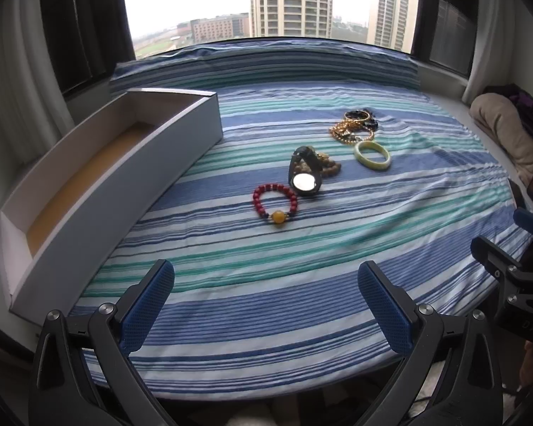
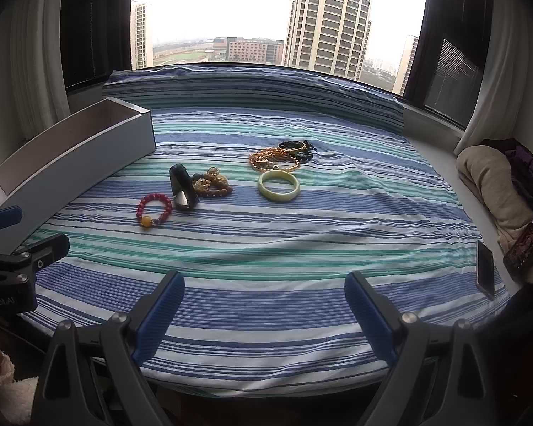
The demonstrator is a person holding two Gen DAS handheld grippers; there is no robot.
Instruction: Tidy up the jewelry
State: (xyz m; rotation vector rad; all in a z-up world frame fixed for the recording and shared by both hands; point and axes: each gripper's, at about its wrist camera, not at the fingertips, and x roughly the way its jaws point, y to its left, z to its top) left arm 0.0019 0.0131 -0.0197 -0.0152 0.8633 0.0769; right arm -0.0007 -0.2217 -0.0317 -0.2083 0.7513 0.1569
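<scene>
1. Your left tool (image 1: 266, 305) is hovering with its jaws spread wide, gripping nothing.
2. The long box (image 1: 99, 191) is sitting at the left of the striped sheet (image 1: 266, 248).
3. The red bead bracelet (image 1: 275, 200), watch (image 1: 303, 175), gold chains (image 1: 353, 126) and green bangle (image 1: 372, 154) are lying mid-sheet.
4. Your right tool (image 2: 264, 307) is hanging wide apart, empty.
</scene>
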